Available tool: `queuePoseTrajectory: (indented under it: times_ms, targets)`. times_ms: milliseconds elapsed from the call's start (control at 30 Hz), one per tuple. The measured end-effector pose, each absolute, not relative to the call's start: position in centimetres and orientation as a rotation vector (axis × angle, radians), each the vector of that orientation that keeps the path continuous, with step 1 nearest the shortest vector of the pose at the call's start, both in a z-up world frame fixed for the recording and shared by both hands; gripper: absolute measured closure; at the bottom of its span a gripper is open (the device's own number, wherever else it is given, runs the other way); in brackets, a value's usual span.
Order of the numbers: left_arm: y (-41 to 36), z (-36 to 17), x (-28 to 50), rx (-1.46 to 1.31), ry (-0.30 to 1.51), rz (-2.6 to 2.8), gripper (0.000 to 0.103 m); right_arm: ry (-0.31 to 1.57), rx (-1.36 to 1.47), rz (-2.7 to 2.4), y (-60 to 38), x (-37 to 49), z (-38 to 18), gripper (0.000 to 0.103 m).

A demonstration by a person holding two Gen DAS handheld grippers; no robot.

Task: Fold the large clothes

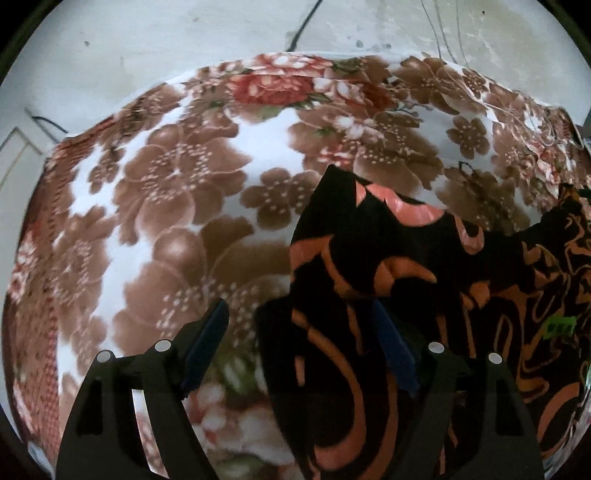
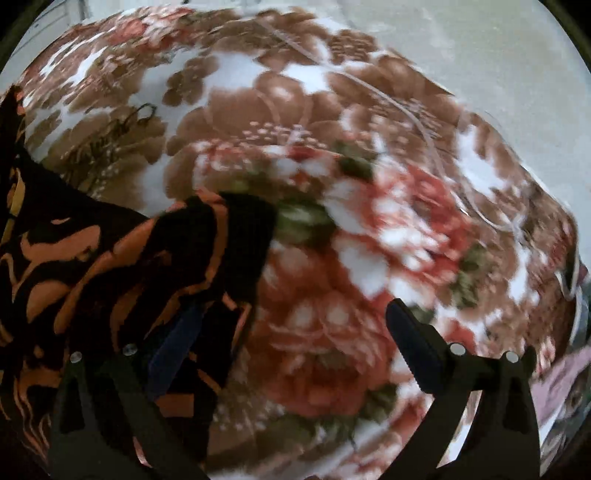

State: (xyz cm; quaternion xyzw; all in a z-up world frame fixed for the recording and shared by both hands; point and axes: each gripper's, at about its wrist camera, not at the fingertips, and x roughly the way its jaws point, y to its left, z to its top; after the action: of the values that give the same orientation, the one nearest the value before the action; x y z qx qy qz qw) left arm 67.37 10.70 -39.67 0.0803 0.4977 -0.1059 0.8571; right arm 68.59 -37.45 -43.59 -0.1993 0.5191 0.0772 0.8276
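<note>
A black garment with orange swirl print (image 1: 424, 295) lies on a floral blanket (image 1: 177, 177) and fills the right and lower middle of the left wrist view. My left gripper (image 1: 301, 343) is open; cloth drapes over its right finger (image 1: 395, 354), and its left finger (image 1: 207, 343) is bare. In the right wrist view the same garment (image 2: 110, 266) lies at the left. My right gripper (image 2: 295, 339) is open; cloth covers its left finger (image 2: 177, 347), and its right finger (image 2: 413, 343) is bare over the blanket (image 2: 332, 184).
The blanket covers a bed-like surface. Beyond its far edge is a pale concrete floor (image 1: 184, 37) with a black cable (image 1: 306, 22). Thin white cords (image 2: 424, 122) lie across the blanket at the right. A dark thread (image 2: 144, 110) lies on the blanket.
</note>
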Motion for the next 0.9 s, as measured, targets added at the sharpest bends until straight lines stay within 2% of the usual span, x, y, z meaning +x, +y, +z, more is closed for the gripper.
queuePoseTrajectory:
  times_ms: [100, 167, 200, 267, 333, 433, 667, 733, 900]
  targets:
    - [9.9, -39.5, 68.8, 0.147, 1.045, -0.291, 0.027, 1.072, -0.446, 0.235, -36.0, 69.2, -43.5, 0.006]
    - [8.7, -39.6, 69.6, 0.182, 1.043, -0.334, 0.035, 1.067, -0.444, 0.268, -35.4, 69.6, -43.5, 0.008]
    - [8.2, -39.8, 70.0, 0.197, 1.052, -0.355, 0.047, 1.065, -0.448, 0.286, -35.2, 69.7, -43.5, 0.013]
    - [7.4, -40.2, 70.6, 0.209, 1.075, -0.39, 0.059, 1.073, -0.42, 0.327, -35.0, 70.0, -43.3, 0.026]
    - [6.6, -41.2, 71.0, 0.227, 1.117, -0.424, 0.086, 1.092, -0.353, 0.369, -34.9, 70.1, -43.4, 0.065]
    - [6.6, -41.0, 70.6, 0.219, 1.099, -0.406, 0.092, 1.093, -0.355, 0.344, -34.2, 69.5, -43.9, 0.083]
    - [9.9, -35.7, 67.9, 0.153, 0.95, -0.23, 0.093, 1.069, -0.175, 0.209, -38.7, 68.2, -41.3, 0.088]
    - [11.6, -34.4, 67.5, 0.119, 0.933, -0.163, 0.093, 1.053, -0.197, 0.196, -39.6, 67.6, -39.9, 0.088]
    - [15.2, -37.1, 68.0, 0.077, 1.016, -0.048, 0.093, 1.102, -0.239, 0.133, -41.5, 67.5, -41.0, 0.089]
